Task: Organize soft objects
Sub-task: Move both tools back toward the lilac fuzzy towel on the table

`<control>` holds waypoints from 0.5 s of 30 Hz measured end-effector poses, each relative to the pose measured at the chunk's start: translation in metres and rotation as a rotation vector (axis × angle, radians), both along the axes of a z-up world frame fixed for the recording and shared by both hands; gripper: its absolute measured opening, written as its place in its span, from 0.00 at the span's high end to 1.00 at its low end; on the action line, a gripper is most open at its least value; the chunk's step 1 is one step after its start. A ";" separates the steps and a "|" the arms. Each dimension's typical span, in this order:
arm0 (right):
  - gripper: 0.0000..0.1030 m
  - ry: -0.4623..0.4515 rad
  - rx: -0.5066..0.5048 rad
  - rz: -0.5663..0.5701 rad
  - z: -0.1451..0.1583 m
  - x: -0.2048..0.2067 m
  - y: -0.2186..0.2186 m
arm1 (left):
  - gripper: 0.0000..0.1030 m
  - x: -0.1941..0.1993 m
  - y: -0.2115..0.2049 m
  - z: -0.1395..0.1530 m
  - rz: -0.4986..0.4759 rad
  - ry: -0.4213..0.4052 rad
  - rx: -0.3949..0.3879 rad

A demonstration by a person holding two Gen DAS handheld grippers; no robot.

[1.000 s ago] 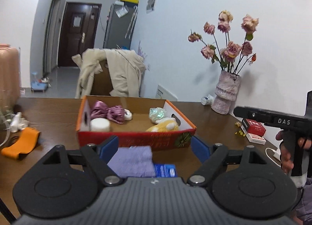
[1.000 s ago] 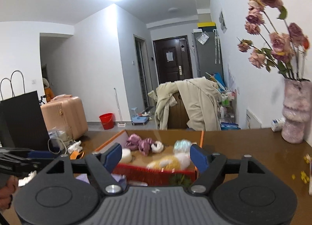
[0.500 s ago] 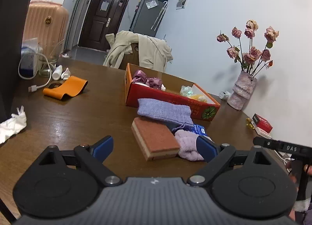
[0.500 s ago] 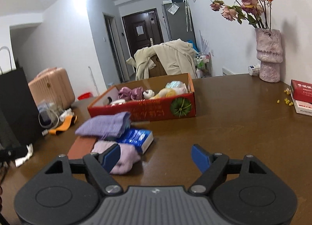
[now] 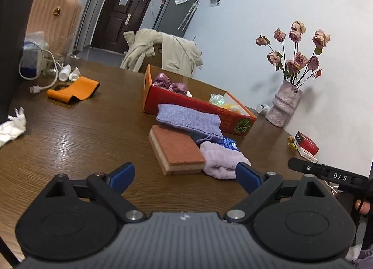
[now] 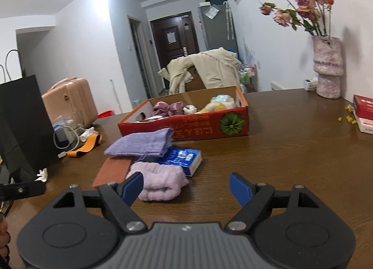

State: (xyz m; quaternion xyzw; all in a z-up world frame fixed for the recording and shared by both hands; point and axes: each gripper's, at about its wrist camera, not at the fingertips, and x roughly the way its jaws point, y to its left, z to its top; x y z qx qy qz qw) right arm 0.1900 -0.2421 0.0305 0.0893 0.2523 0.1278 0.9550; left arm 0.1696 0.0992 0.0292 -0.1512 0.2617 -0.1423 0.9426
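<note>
A red cardboard box (image 5: 186, 105) (image 6: 209, 124) stands mid-table and holds purple satin scrunchies (image 5: 167, 82), a yellow plush (image 6: 214, 106) and other small soft items. In front of it lies a pile: a purple knitted cloth (image 5: 188, 118) (image 6: 142, 143), a brown sponge block (image 5: 177, 150) (image 6: 114, 168), a blue tissue packet (image 5: 229, 144) (image 6: 184, 157) and a lilac fluffy towel (image 5: 221, 159) (image 6: 160, 182). My left gripper (image 5: 184, 171) is open just short of the sponge, holding nothing. My right gripper (image 6: 185, 181) is open too, its left finger beside the towel.
An orange strap (image 5: 74, 89), a white cable and a crumpled tissue (image 5: 11, 126) lie at the left. A vase of dried roses (image 5: 284, 108) and a red carton (image 5: 306, 144) stand by the wall. A black bag (image 6: 21, 124) rises on the left; a coat-draped chair stands behind the table.
Both grippers have pulled back from above the box and sunk toward the table, so the pile now lies just ahead. The left jaws stand a little wider.
</note>
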 end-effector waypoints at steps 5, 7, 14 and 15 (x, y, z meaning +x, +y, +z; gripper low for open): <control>0.22 0.035 0.035 0.044 -0.014 0.020 0.010 | 0.09 0.040 -0.011 -0.003 0.001 0.037 -0.011; 0.23 0.058 0.043 0.061 -0.021 0.035 0.014 | 0.10 0.055 -0.020 -0.001 0.008 0.039 -0.018; 0.41 0.143 0.133 0.102 -0.044 0.099 0.014 | 0.54 0.092 -0.060 -0.017 -0.071 0.001 -0.024; 0.46 0.152 0.138 0.115 -0.048 0.106 0.014 | 0.55 0.096 -0.062 -0.021 -0.071 0.019 -0.027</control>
